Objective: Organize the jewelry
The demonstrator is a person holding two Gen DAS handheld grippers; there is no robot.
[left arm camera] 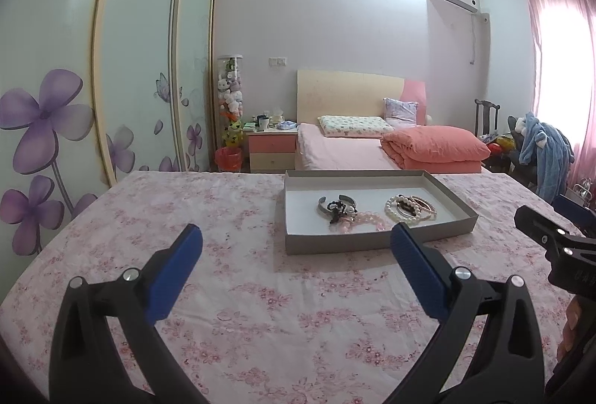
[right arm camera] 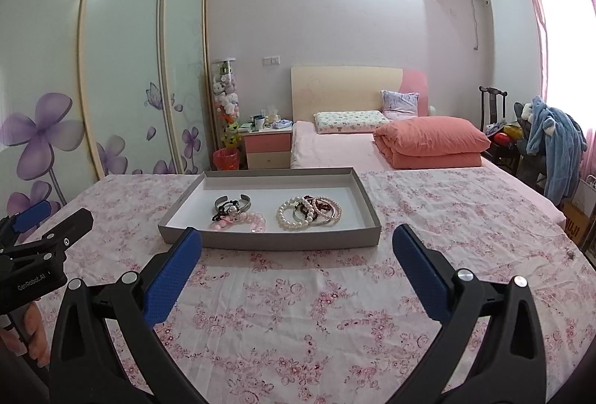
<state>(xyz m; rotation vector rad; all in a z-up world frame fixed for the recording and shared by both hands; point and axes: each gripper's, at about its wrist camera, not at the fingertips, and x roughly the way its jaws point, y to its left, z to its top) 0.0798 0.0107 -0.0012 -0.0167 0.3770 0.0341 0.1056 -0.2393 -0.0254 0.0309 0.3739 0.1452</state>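
Observation:
A shallow grey box [left arm camera: 357, 243] [right arm camera: 272, 240] with a white floor sits on a table covered by a pink floral cloth. In it lie two heaps of jewelry: a silver cuff with black and pink bead bracelets [left arm camera: 344, 212] [right arm camera: 234, 212] on the left, and pearl and dark bead bracelets [left arm camera: 408, 208] [right arm camera: 309, 212] on the right. My left gripper [left arm camera: 296, 240] is open and empty, short of the box's front left. My right gripper [right arm camera: 296, 242] is open and empty just before the box's front wall. Each gripper shows at the edge of the other's view, the right one [left arm camera: 551, 232] and the left one [right arm camera: 48, 229].
The floral cloth [right arm camera: 335, 311] covers the table around the box. Behind it stand a bed with an orange folded quilt [left arm camera: 436, 145], a bedside cabinet [left arm camera: 272, 149], a sliding wardrobe [left arm camera: 111, 69] at left and a chair with blue clothing [left arm camera: 544, 150] at right.

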